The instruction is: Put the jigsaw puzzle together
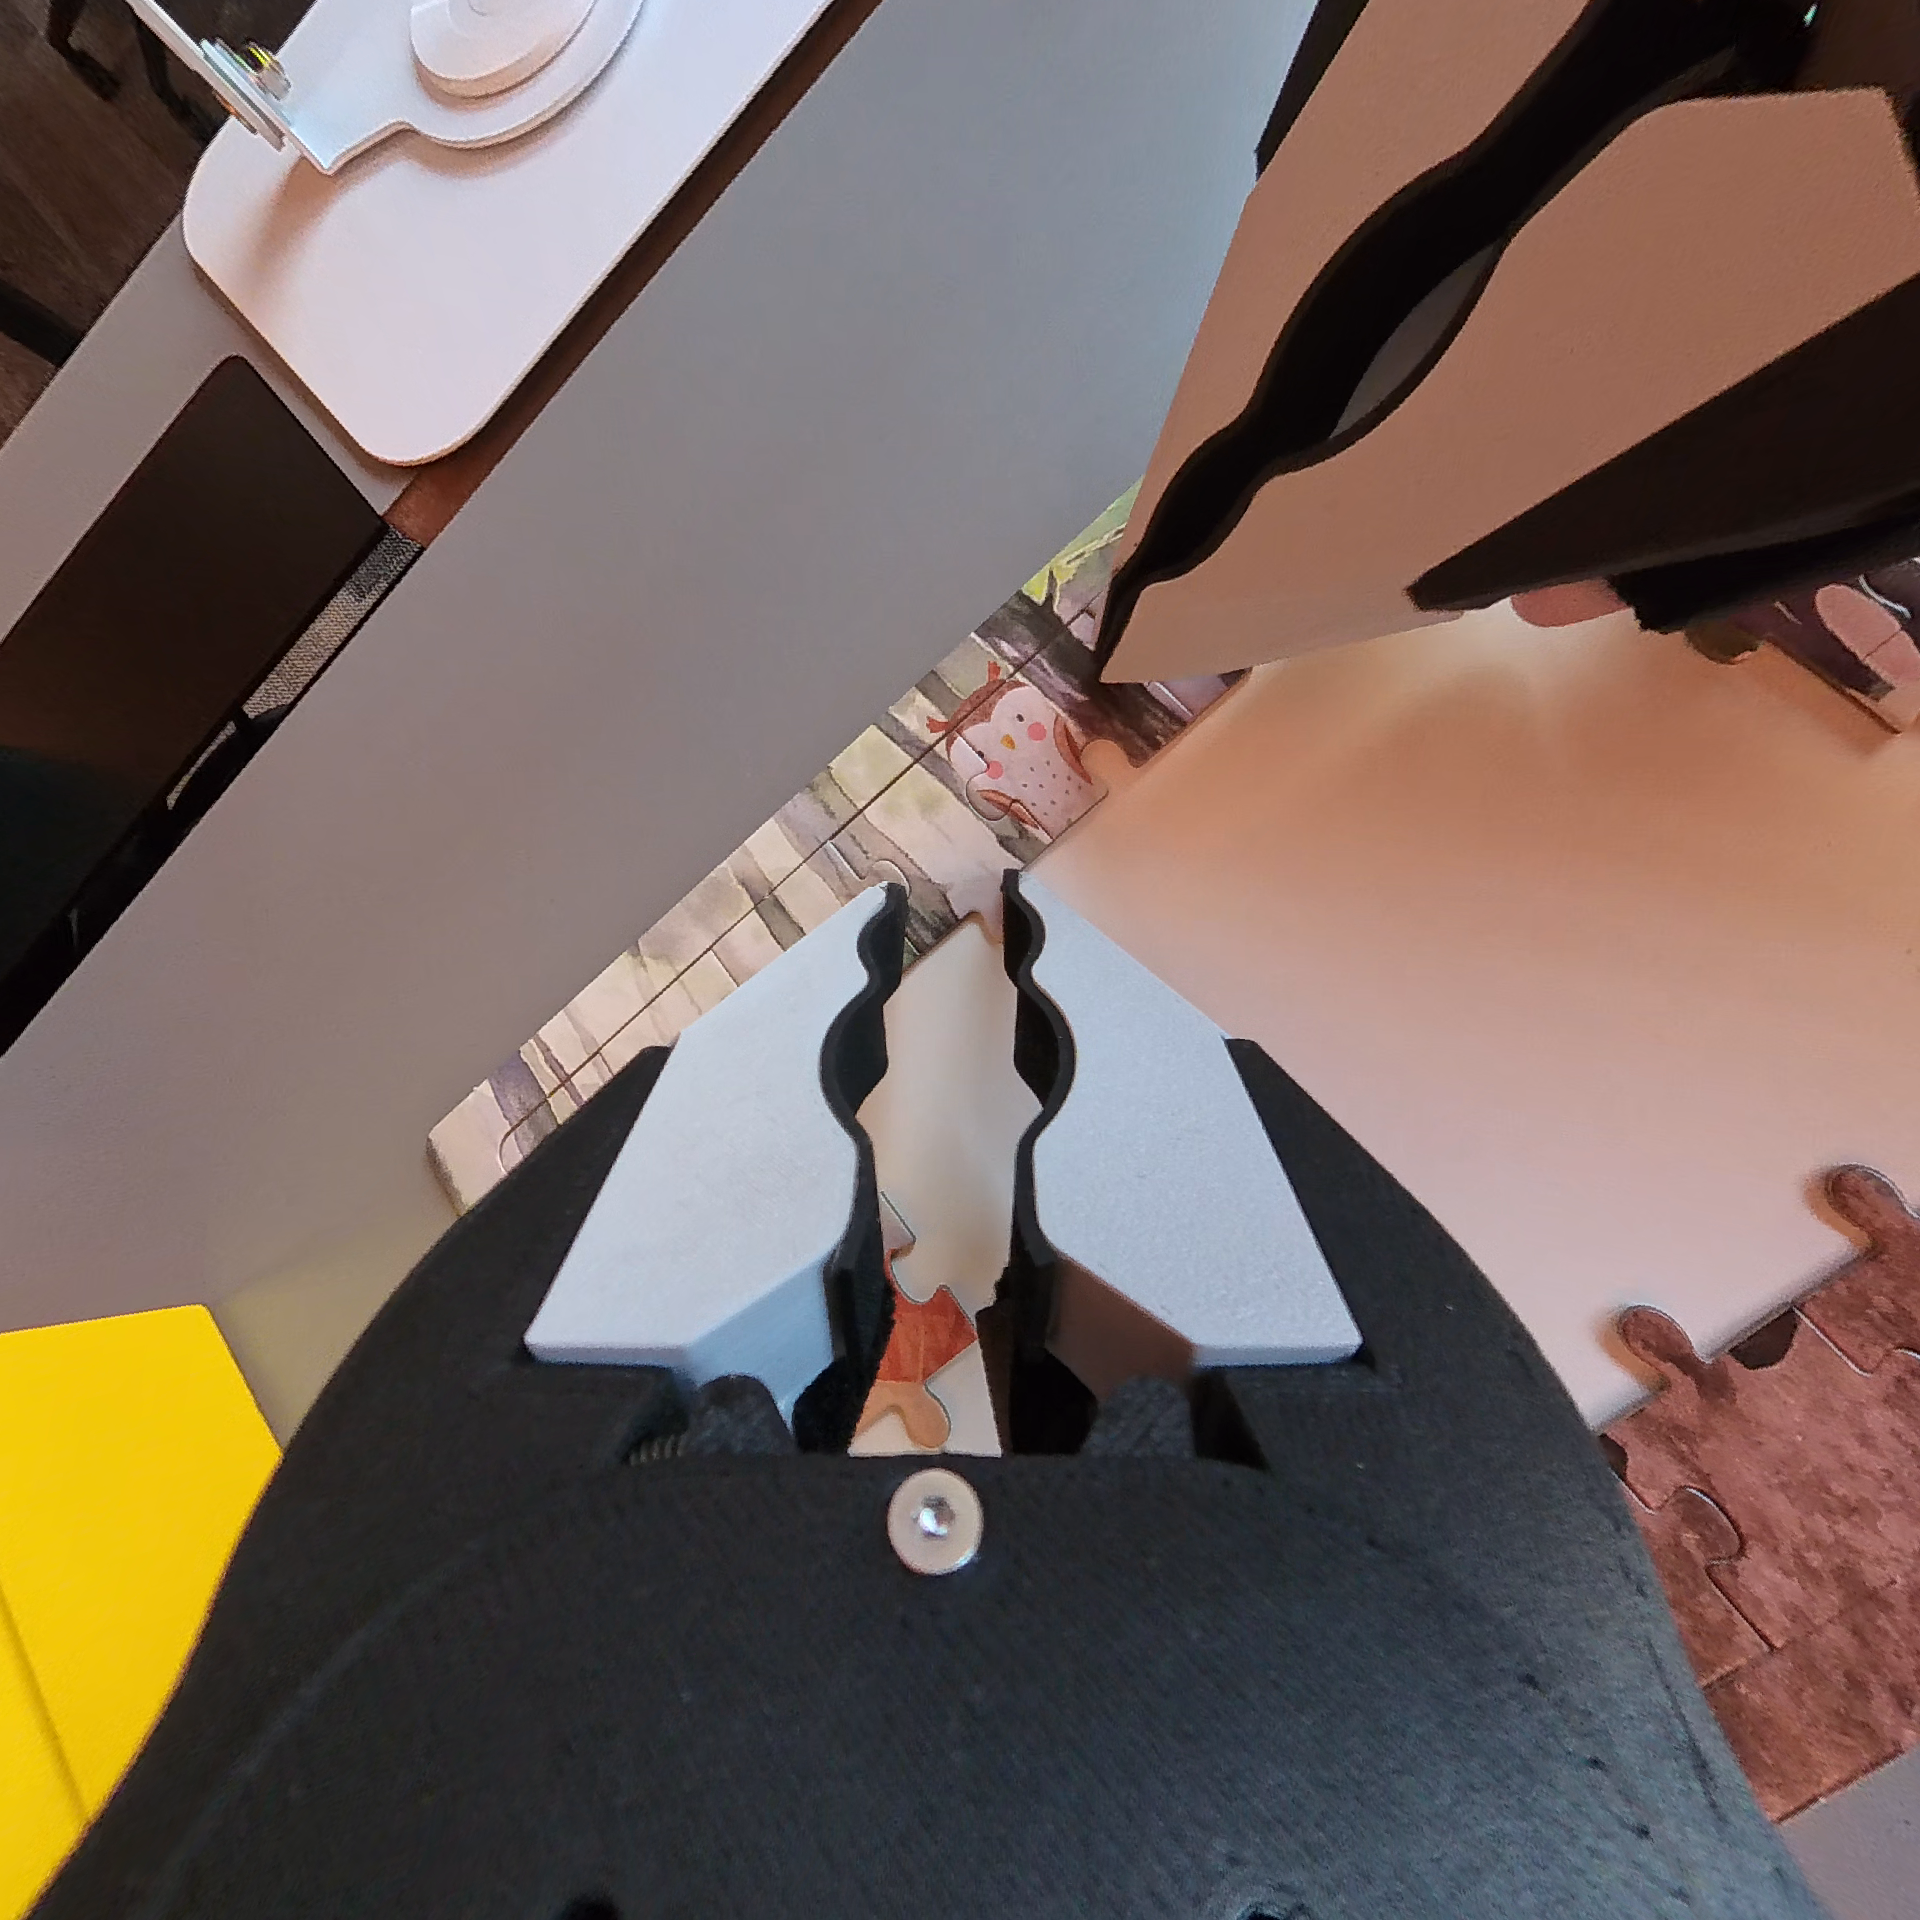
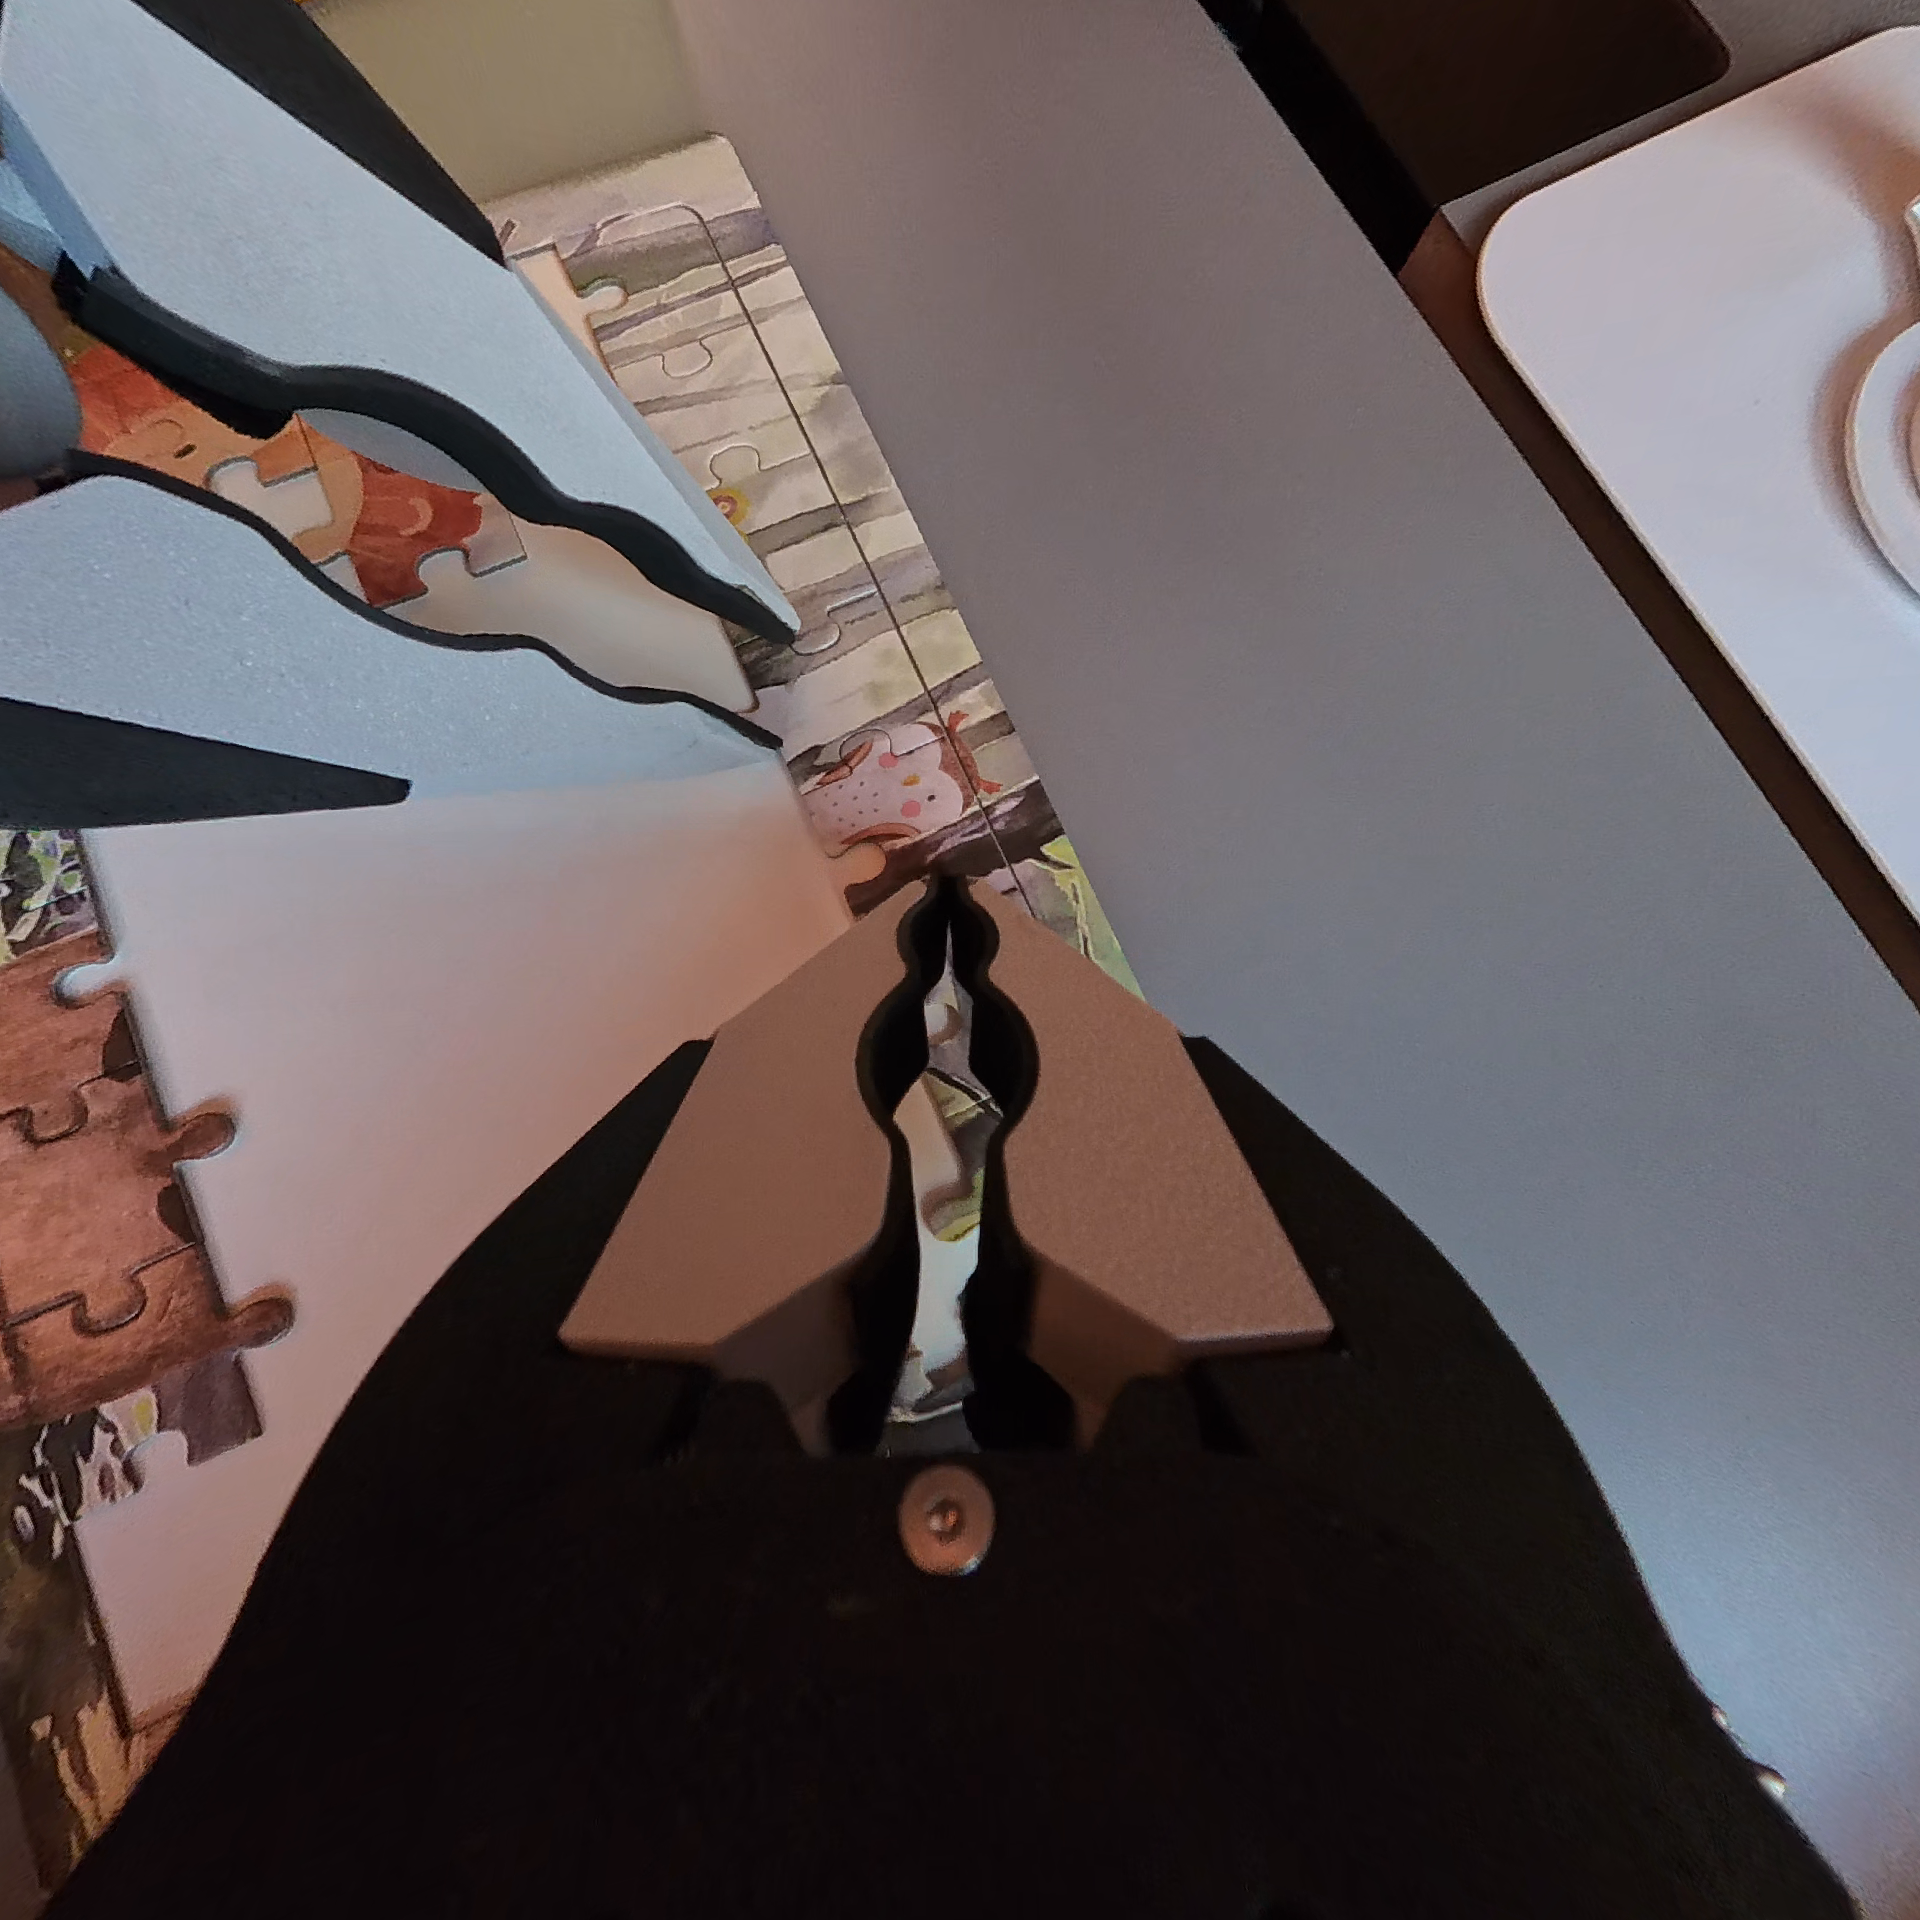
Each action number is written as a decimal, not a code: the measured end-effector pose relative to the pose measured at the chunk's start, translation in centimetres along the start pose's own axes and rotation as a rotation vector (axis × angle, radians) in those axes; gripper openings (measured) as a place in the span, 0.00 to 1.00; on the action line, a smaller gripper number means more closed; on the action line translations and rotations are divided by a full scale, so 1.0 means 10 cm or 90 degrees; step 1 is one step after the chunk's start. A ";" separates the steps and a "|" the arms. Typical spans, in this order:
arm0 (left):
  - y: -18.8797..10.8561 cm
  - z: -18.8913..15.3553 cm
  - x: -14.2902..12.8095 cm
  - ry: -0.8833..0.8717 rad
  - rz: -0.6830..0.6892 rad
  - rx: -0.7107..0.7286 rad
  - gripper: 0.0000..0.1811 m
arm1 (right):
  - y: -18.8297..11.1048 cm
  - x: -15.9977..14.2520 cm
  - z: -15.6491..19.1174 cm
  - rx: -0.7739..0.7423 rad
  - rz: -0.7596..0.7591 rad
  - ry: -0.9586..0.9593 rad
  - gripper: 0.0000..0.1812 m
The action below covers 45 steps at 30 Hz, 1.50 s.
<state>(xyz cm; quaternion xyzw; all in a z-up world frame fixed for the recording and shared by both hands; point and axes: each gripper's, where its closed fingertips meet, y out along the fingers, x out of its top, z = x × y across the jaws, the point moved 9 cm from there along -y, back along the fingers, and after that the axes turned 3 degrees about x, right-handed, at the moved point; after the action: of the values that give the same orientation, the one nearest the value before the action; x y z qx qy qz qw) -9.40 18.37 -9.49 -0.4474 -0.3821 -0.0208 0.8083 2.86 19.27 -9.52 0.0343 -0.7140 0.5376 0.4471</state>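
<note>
The jigsaw puzzle lies flat on a grey table (image 1: 727,468), with a bare white middle (image 1: 1455,935). Along its far edge runs a joined row of grey tree-trunk pieces with a pink owl (image 1: 1003,753), also in the right wrist view (image 2: 894,790). Brown pieces (image 1: 1766,1455) are joined along another side. Orange pieces (image 2: 395,509) lie on the white area under my left gripper. My left gripper (image 1: 951,894) is open, its tips at the inner edge of the trunk row. My right gripper (image 2: 948,883) is shut, its tips touching the trunk row beside the owl.
A white board with a round white disc (image 1: 416,260) lies at the table's far side, also in the right wrist view (image 2: 1662,416). A dark flat thing (image 1: 187,540) lies next to it. A yellow object (image 1: 104,1507) sits near my left gripper. The two grippers are close together. Across from one pair of fingers to the other is roughly 5 cm.
</note>
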 end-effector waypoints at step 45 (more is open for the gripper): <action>0.00 0.00 0.00 -0.004 -0.002 -0.004 0.09 | -0.14 -0.16 -0.18 0.015 0.007 0.035 0.00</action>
<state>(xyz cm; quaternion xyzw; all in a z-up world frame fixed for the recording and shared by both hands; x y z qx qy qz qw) -9.38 18.36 -9.47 -0.4492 -0.3854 -0.0218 0.8057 5.63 19.44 -9.49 0.0211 -0.6953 0.5494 0.4629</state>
